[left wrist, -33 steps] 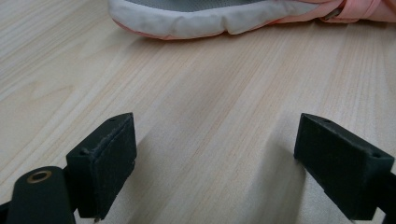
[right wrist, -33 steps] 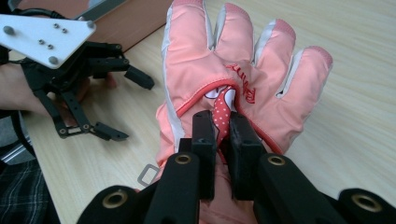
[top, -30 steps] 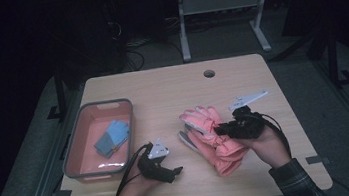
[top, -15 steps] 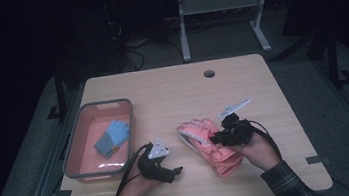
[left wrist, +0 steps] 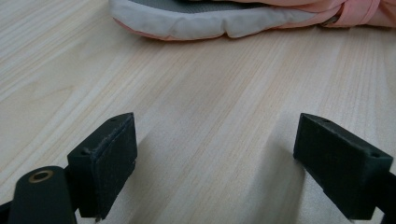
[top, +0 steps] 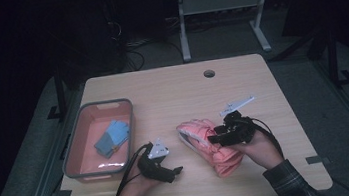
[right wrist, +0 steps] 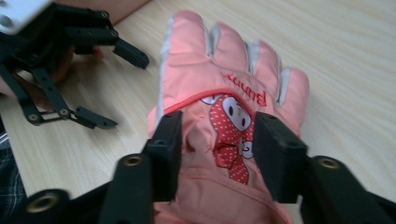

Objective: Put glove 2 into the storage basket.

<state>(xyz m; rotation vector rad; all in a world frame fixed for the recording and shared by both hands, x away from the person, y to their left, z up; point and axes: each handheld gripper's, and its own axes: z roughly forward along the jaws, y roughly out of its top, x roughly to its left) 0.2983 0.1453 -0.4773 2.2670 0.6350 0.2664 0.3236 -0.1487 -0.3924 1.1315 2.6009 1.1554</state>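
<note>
Two handheld grippers work over a light wooden table, seen from above in a dim room. The right gripper sits over a pink glove that lies flat on the table, right of centre and toward the near edge. In the right gripper view, its two black jaws stand on either side of the back of the pink glove, pressing into the fabric so that it puckers between them; the jaws are clamped on the glove around a cartoon rabbit patch with the word "Bunny" stitched beside it. The glove's fingers point away from that camera, with grey strips between them. The left gripper rests low over the table just to the left of the glove, near the front edge, held in the person's left hand. In the left gripper view, its jaws stand wide apart with bare wood between them, holding nothing, and the glove's grey and pink edge lies across the top, apart from the jaws. The left gripper also shows in the right gripper view, beside the glove's fingertips, jaws spread. A red tray sits on the left part of the table, with a blue glove lying inside it.
</note>
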